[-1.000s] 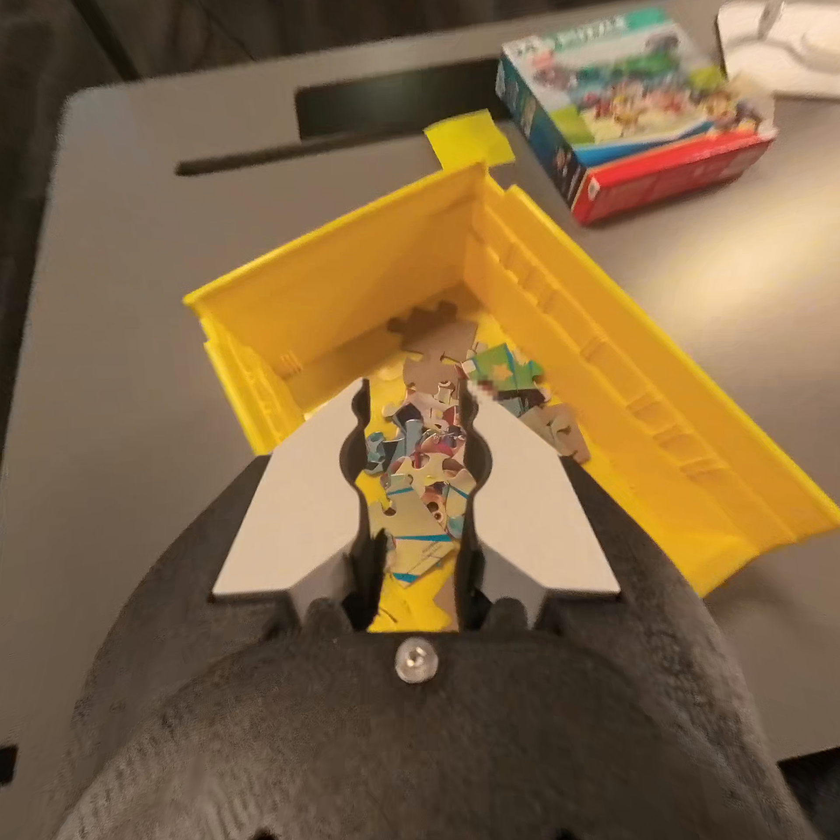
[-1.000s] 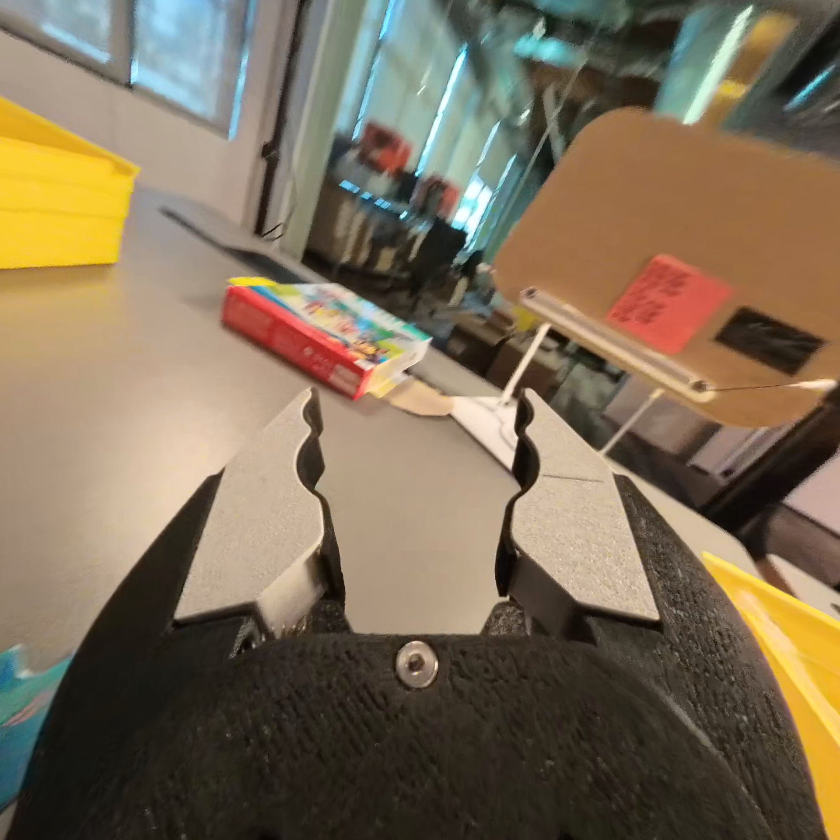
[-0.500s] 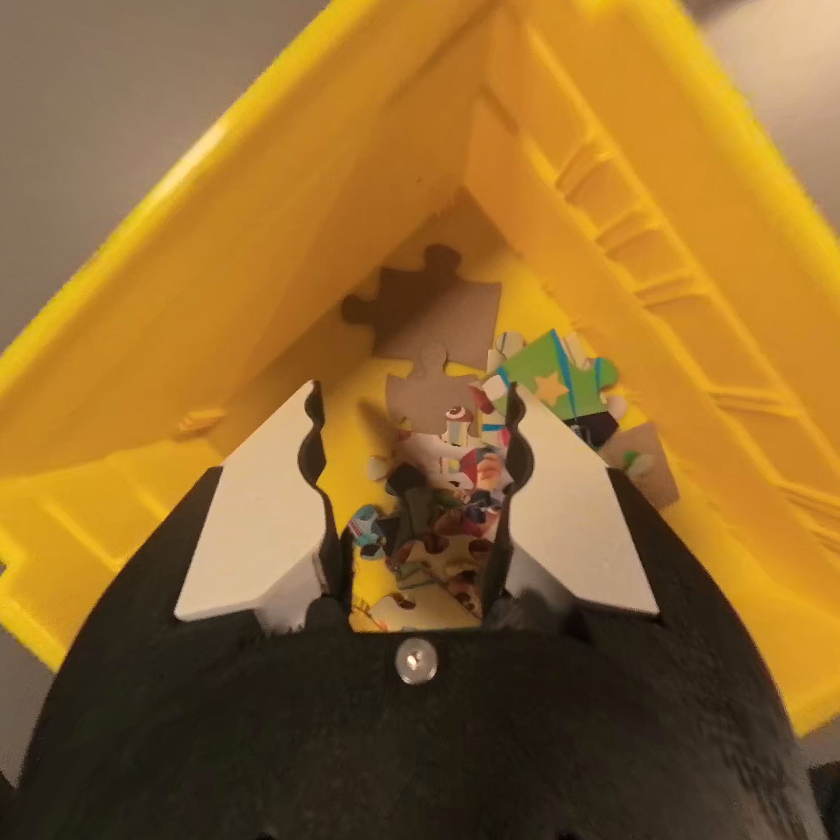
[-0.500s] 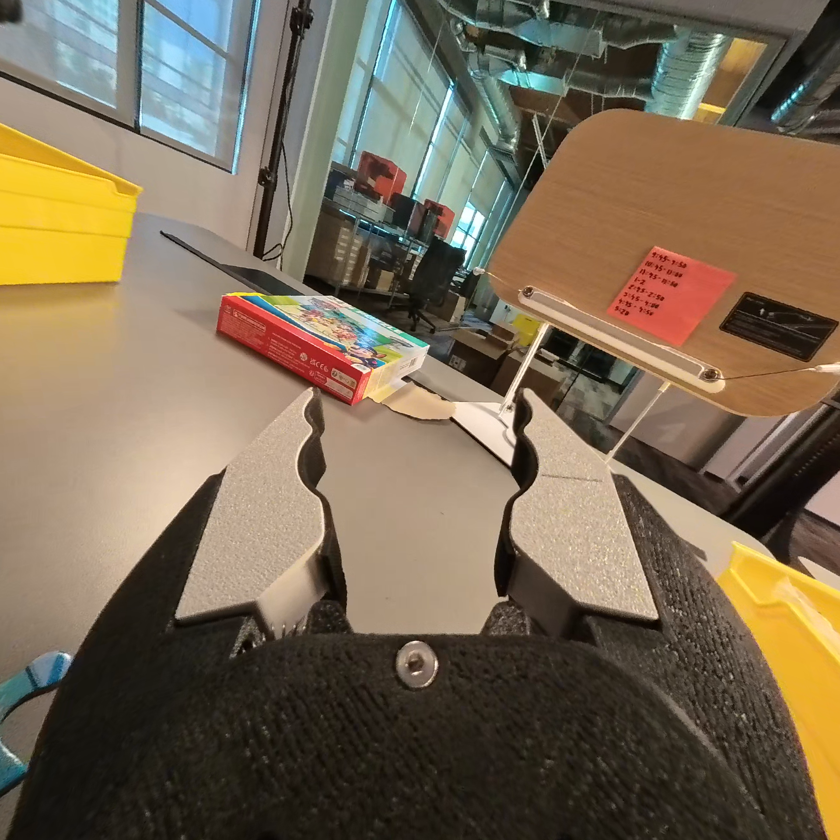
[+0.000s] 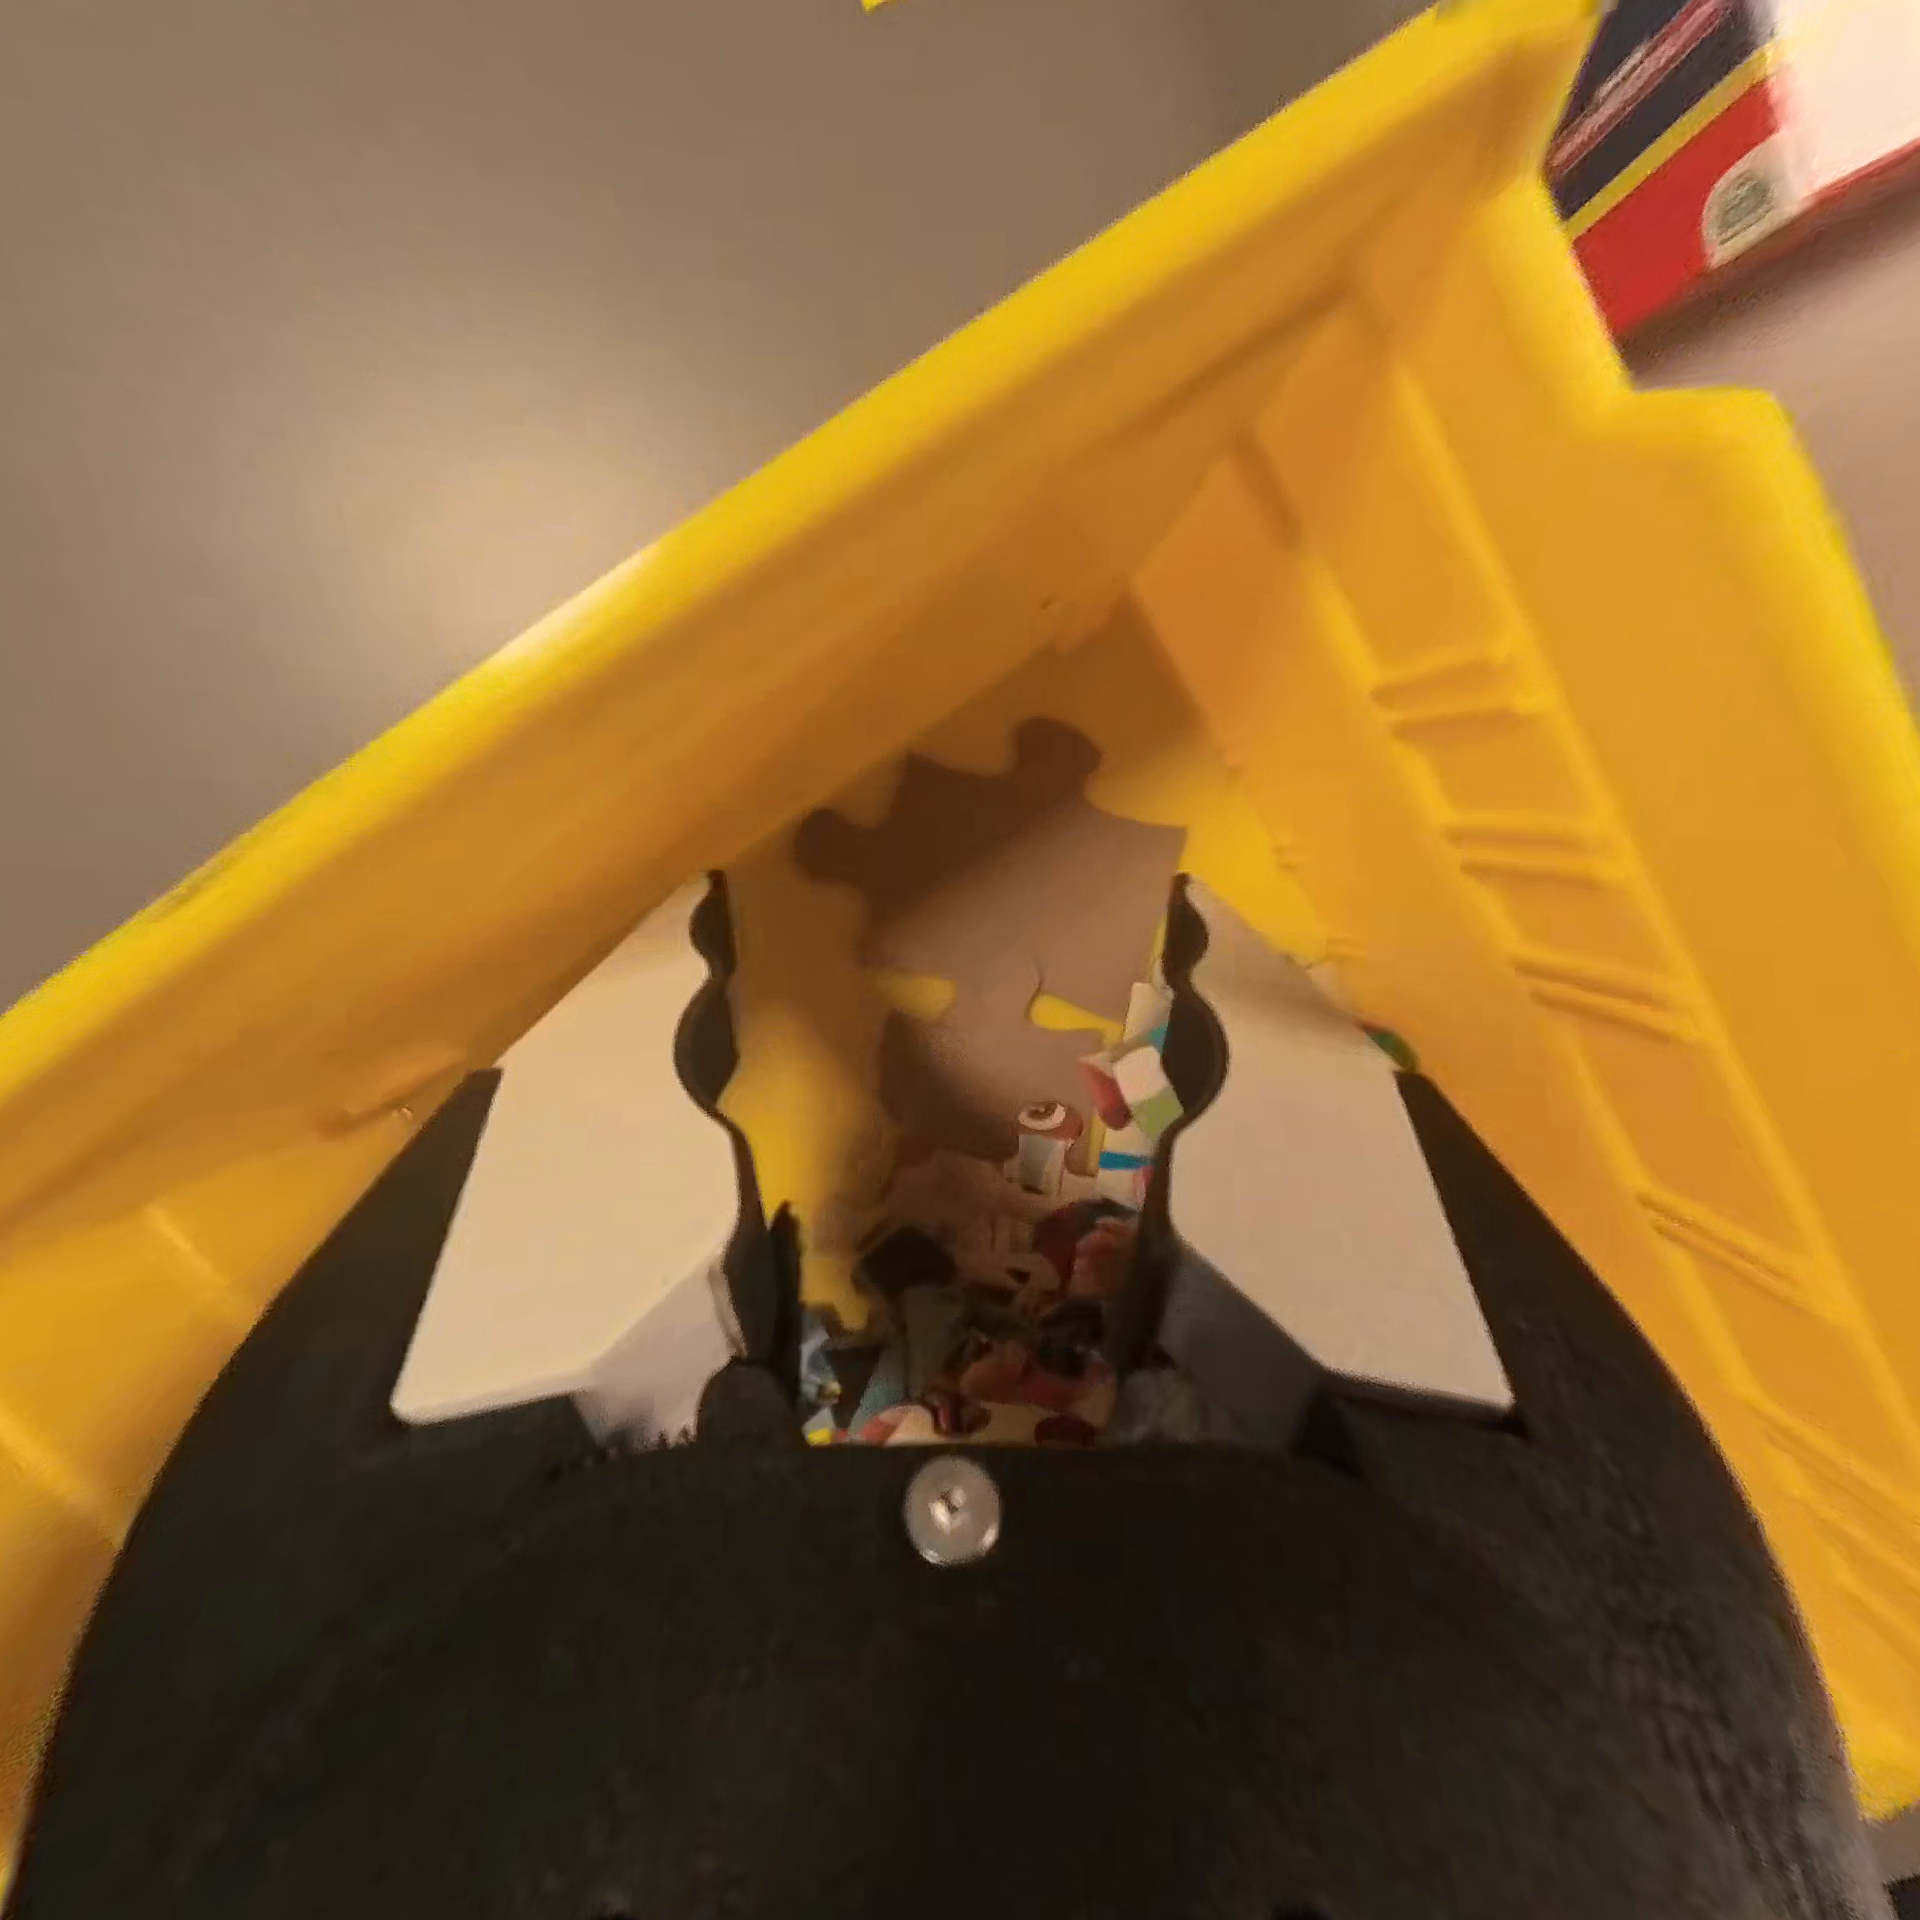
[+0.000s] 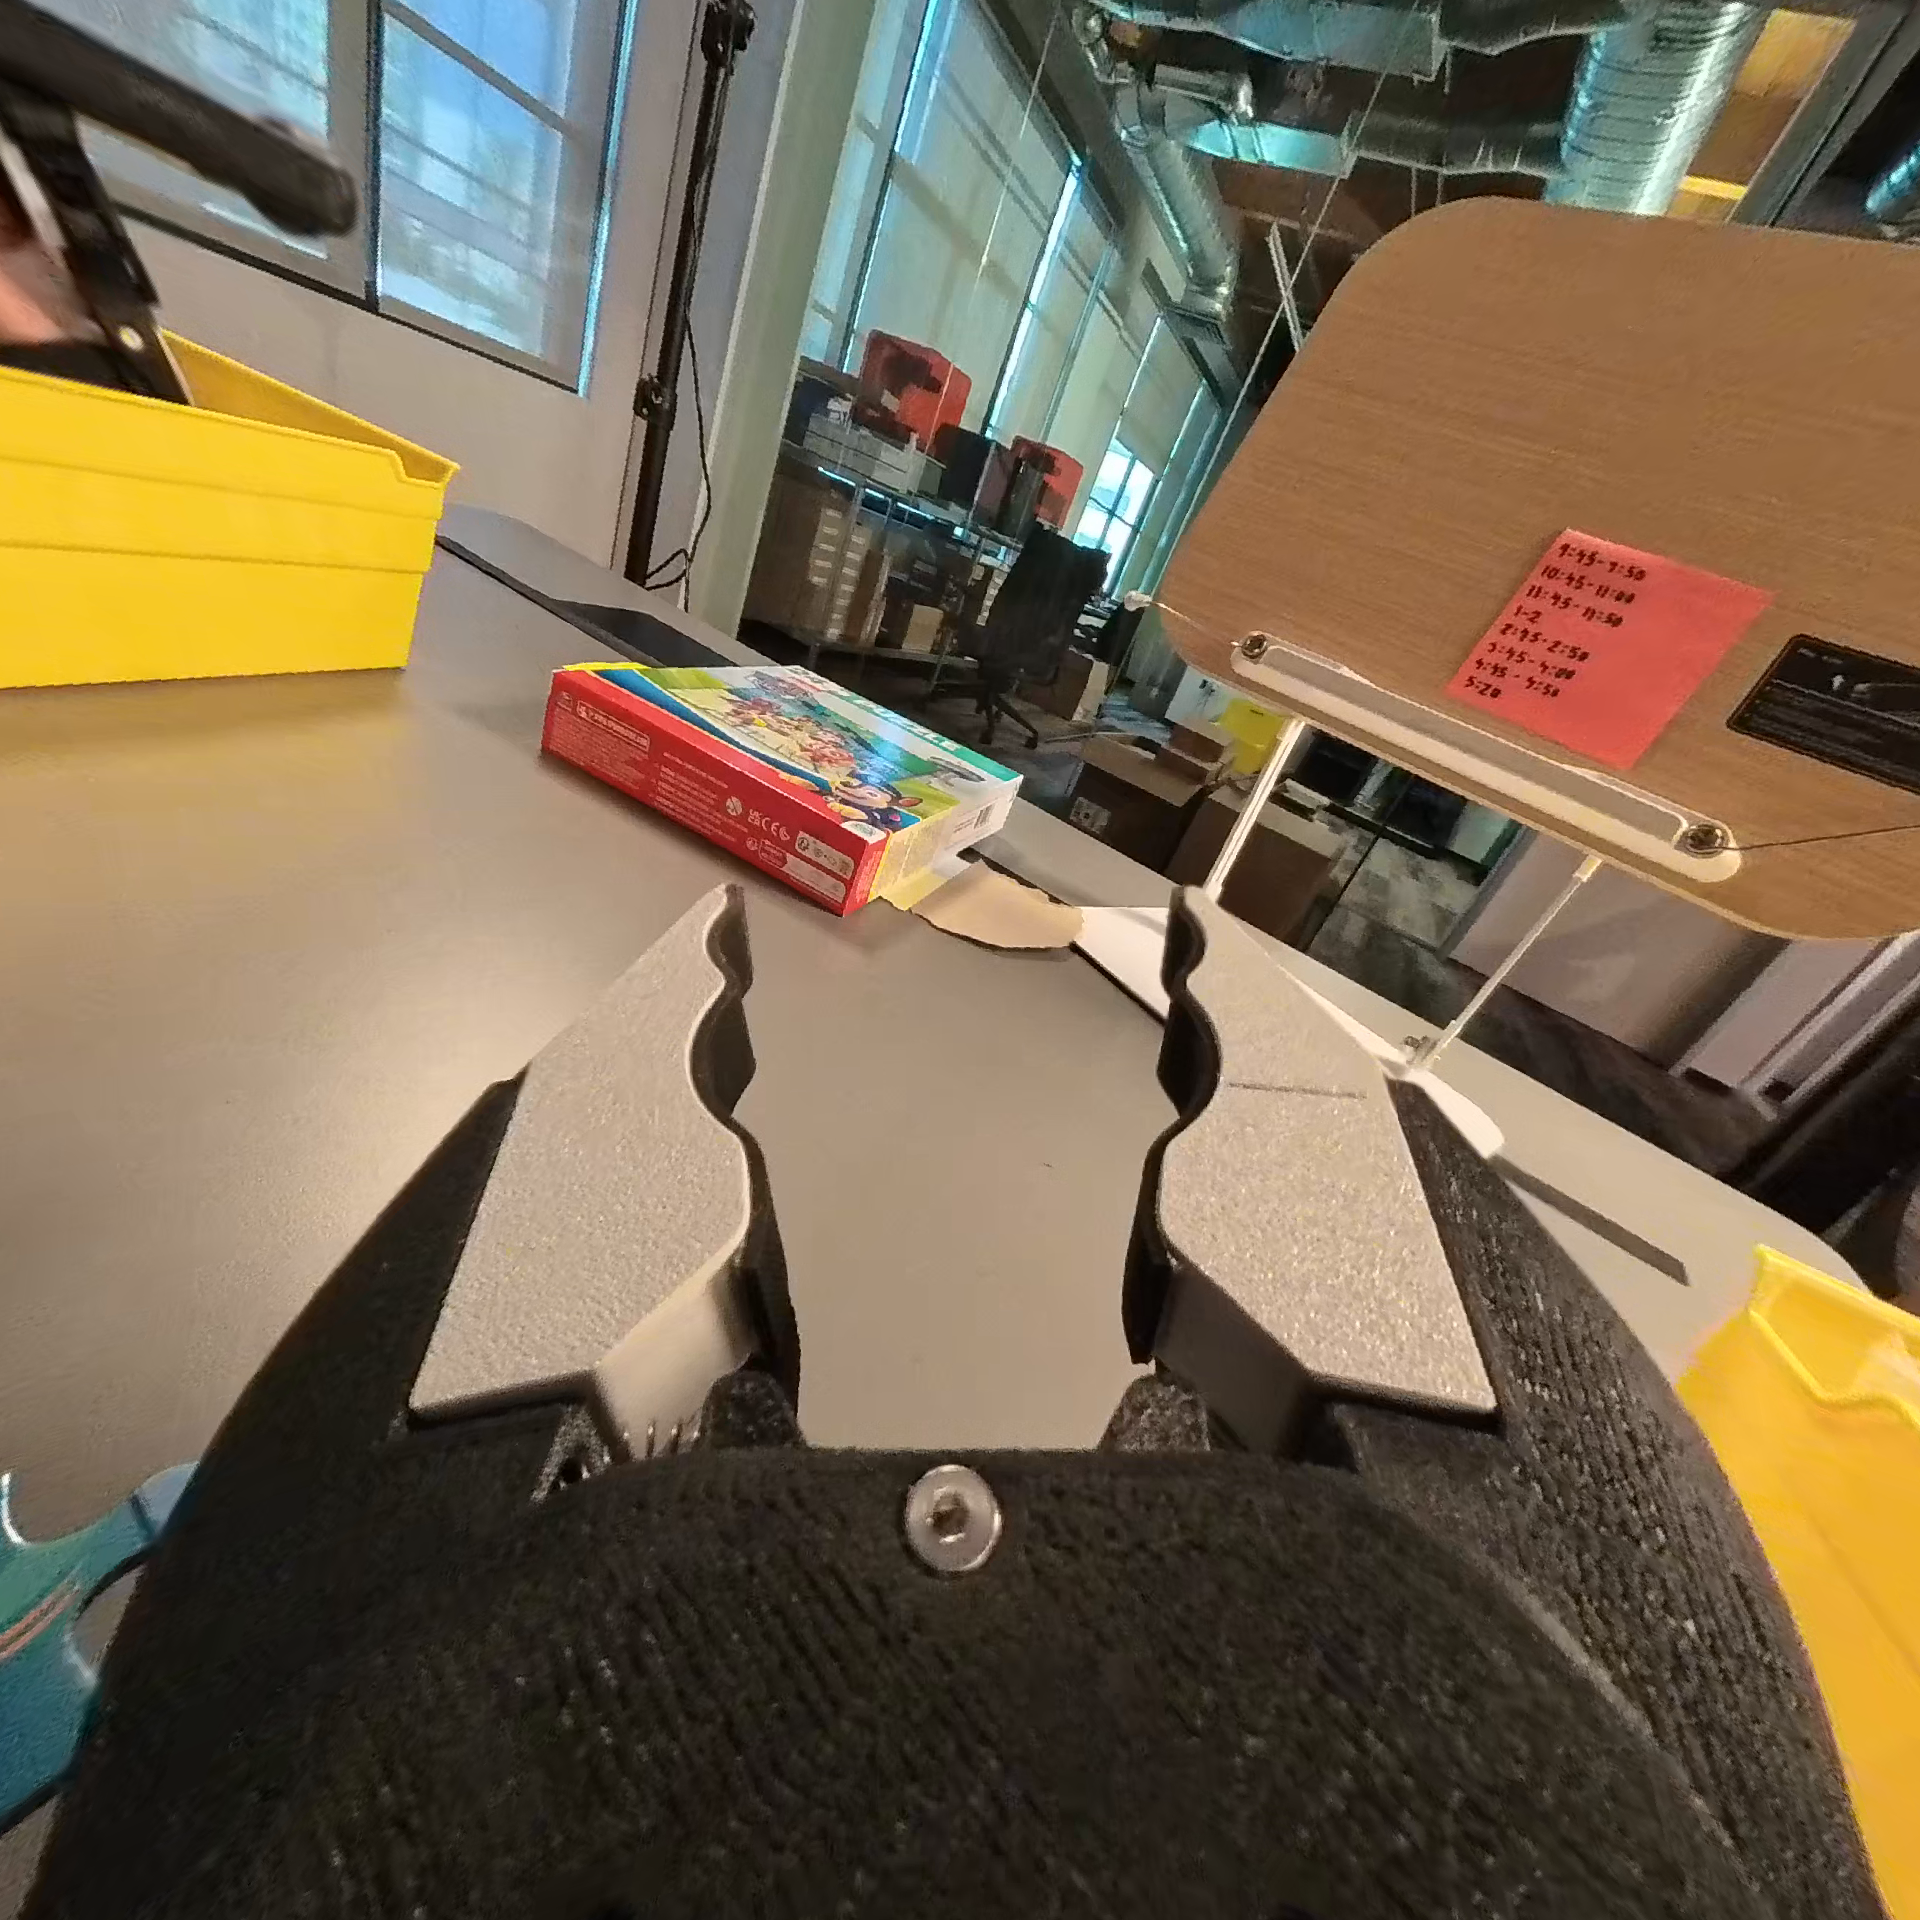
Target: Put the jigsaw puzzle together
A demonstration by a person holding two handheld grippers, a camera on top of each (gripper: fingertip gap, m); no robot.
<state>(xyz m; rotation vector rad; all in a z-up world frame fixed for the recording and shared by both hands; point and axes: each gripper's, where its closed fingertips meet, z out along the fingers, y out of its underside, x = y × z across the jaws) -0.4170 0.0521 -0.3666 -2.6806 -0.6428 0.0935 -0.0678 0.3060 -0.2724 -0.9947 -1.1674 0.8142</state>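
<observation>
Here, puzzle pieces (image 5: 1039, 1195) between open left hand-held gripper (image 5: 945, 894) fingers, inside yellow bin (image 5: 727, 644).

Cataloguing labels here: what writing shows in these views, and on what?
Puzzle box: printed title and small marks on its red side; I won't quote them.
Pink note on the wooden board: handwritten lines, not quoted.
Black label beside it: too small to read.

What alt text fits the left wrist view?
An open claw reaches down into a yellow bin, over a heap of puzzle pieces, gripping nothing. A red puzzle box lies on the grey table beyond.
</observation>
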